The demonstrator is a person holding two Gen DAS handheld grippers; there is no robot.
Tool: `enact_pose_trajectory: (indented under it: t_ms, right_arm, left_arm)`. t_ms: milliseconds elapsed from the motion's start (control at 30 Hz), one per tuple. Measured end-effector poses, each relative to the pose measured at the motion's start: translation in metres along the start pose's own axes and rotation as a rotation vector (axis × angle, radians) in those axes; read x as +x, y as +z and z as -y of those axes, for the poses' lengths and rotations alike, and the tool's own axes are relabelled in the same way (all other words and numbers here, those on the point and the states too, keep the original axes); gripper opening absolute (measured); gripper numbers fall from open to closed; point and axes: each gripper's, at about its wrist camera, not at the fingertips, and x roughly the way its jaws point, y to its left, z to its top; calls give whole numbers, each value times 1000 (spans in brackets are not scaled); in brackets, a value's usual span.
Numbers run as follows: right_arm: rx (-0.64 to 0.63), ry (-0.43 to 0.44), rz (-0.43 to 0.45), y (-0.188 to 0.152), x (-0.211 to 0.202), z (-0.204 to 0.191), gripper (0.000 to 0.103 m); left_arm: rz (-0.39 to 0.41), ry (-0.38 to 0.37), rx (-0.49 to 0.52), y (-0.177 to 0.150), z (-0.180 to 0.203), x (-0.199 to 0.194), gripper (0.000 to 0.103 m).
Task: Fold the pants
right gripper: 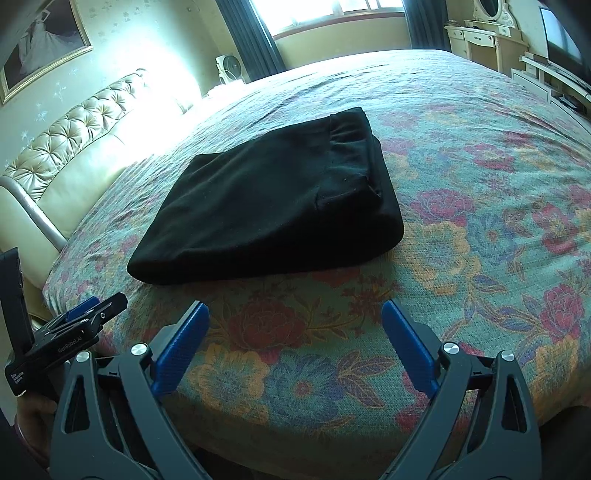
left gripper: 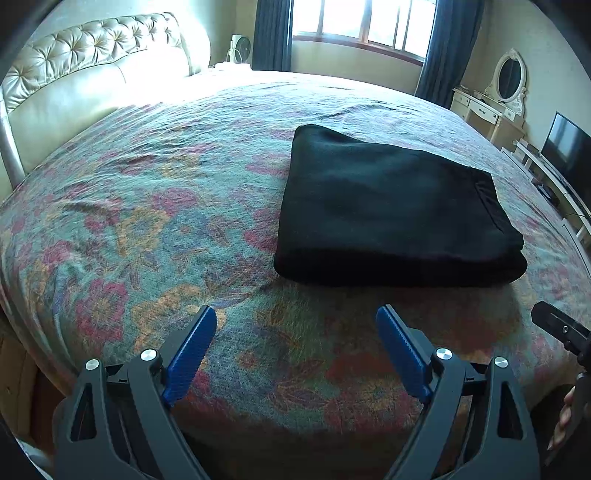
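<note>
The black pants [left gripper: 395, 206] lie folded into a thick, roughly square bundle on the bed [left gripper: 147, 206], resting on its floral bedspread. In the left wrist view the bundle sits to the right of centre, beyond the fingertips; in the right wrist view it sits left of centre, with the waistband end turned toward the far right corner of the stack.

The left hand-held gripper [left gripper: 295, 325] is released: its blue-padded fingers [left gripper: 192, 354] stand wide apart above the near part of the bedspread, with nothing between them and well short of the pants. The right hand-held gripper [right gripper: 295, 321] is likewise released, jaws spread over the flowered cloth near the bed's edge, clear of the bundle.

Each gripper shows at the edge of the other's view, just beside it.

A tufted cream headboard [left gripper: 88, 62] stands at the left, a window [left gripper: 362, 18] with dark curtains at the far side, and a white dressing table [left gripper: 491, 99] with an oval mirror at the far right.
</note>
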Motion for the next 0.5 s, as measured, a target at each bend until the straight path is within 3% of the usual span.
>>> enact_pose_trajectory:
  t_ms: [500]
  right_arm:
    - [-3,1,-1,0,-1,-1,95]
  left_arm:
    - [2,-6,4,0,4,-1,87]
